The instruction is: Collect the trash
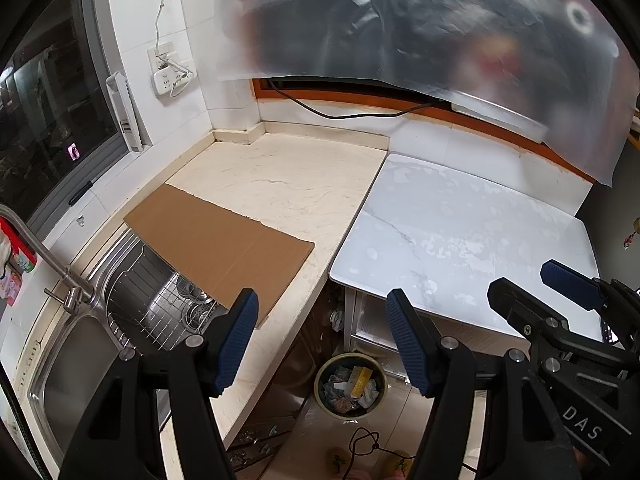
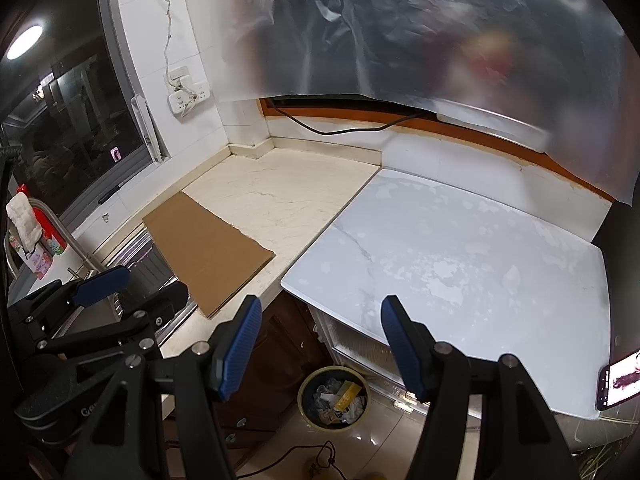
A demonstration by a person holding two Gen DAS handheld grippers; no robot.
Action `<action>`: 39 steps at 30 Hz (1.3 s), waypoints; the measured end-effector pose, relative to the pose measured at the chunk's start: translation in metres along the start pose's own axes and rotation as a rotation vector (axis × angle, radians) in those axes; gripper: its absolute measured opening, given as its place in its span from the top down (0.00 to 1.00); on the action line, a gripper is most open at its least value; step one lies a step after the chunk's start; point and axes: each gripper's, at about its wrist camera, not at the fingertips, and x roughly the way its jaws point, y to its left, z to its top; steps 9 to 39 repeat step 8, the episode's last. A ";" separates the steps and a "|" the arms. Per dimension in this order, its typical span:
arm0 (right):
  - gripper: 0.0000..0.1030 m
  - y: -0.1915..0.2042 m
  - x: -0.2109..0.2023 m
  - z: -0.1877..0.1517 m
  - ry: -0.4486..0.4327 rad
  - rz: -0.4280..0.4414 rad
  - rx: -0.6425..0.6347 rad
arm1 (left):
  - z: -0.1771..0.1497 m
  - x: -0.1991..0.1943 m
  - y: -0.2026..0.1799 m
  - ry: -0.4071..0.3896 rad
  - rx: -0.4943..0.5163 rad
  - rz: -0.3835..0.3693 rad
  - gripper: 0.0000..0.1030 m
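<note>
A round trash bin (image 1: 350,385) stands on the floor below the counter edge, holding crumpled wrappers and a yellow box; it also shows in the right wrist view (image 2: 333,399). My left gripper (image 1: 322,340) is open and empty, held above the bin and the counter's front edge. My right gripper (image 2: 316,346) is open and empty, held beside it; it shows at the right of the left wrist view (image 1: 532,284), and the left gripper shows at the left of the right wrist view (image 2: 132,286). No loose trash shows on the worktops.
A flat cardboard sheet (image 1: 218,248) lies across the beige counter (image 1: 288,184) and the sink's rack (image 1: 160,304). A white marble table (image 1: 460,236) adjoins on the right. A faucet (image 1: 48,260), a phone (image 2: 618,384) at the table's edge and a floor cable (image 1: 366,444) are nearby.
</note>
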 end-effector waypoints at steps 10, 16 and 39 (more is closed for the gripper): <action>0.39 0.005 0.004 -0.002 0.008 -0.016 0.014 | 0.000 0.006 0.007 0.010 0.020 -0.017 0.37; 0.39 0.005 0.004 -0.002 0.008 -0.016 0.014 | 0.000 0.006 0.007 0.010 0.020 -0.017 0.37; 0.39 0.005 0.004 -0.002 0.008 -0.016 0.014 | 0.000 0.006 0.007 0.010 0.020 -0.017 0.37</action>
